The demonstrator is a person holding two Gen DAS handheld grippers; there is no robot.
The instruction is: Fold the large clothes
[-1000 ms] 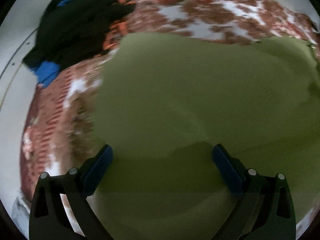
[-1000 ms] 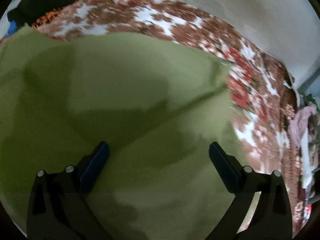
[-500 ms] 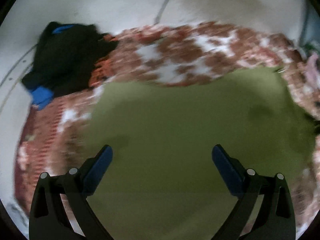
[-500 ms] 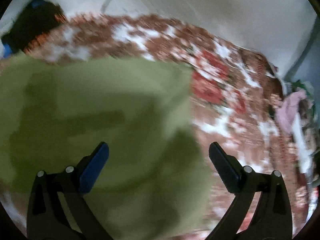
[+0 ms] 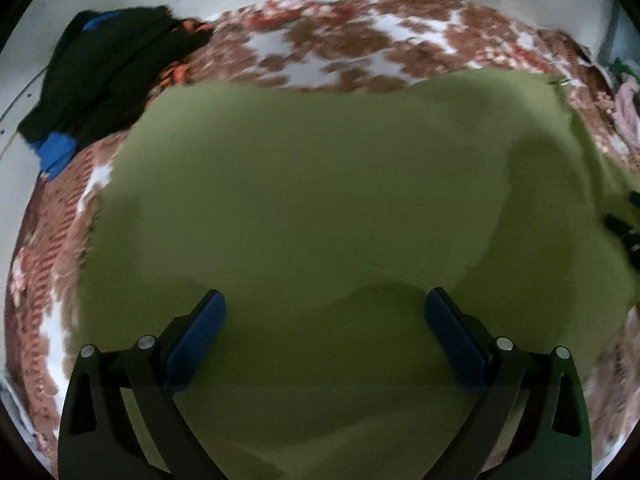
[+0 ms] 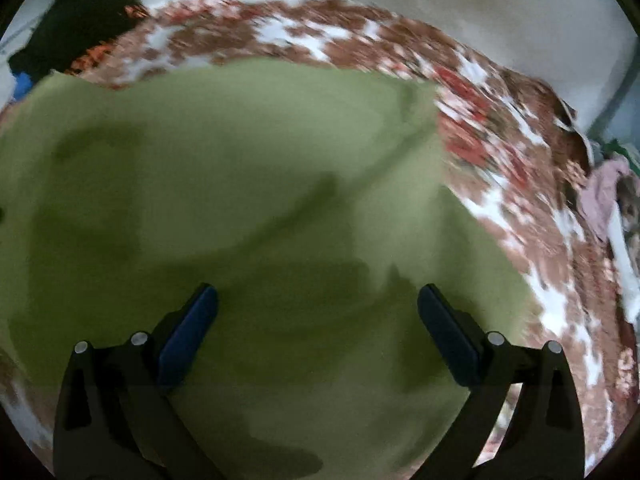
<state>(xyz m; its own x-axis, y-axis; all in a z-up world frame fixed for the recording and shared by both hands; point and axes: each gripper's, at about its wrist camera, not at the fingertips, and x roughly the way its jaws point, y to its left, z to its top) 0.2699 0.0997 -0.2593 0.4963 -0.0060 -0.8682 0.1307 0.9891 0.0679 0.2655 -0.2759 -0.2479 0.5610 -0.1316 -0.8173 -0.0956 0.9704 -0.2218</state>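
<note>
A large olive-green garment [image 5: 312, 208] lies spread flat on a bed with a red, brown and white floral cover [image 5: 344, 52]. It fills most of both wrist views, and shows in the right wrist view [image 6: 224, 184] with a diagonal crease near its right edge. My left gripper [image 5: 325, 314] is open and empty above the cloth's near part. My right gripper [image 6: 318, 308] is open and empty above the cloth too. The other gripper's dark tip [image 5: 628, 224] shows at the right edge of the left wrist view.
A black and blue pile of clothes [image 5: 104, 64] lies at the bed's far left corner, also in the right wrist view [image 6: 68, 28]. Pinkish clothes [image 6: 604, 196] lie beyond the bed's right side. A pale wall [image 6: 460, 4] stands behind the bed.
Both grippers stay open and empty. Both views tilted up toward the wall half a second ago, then came back down and closer over the green cloth.
</note>
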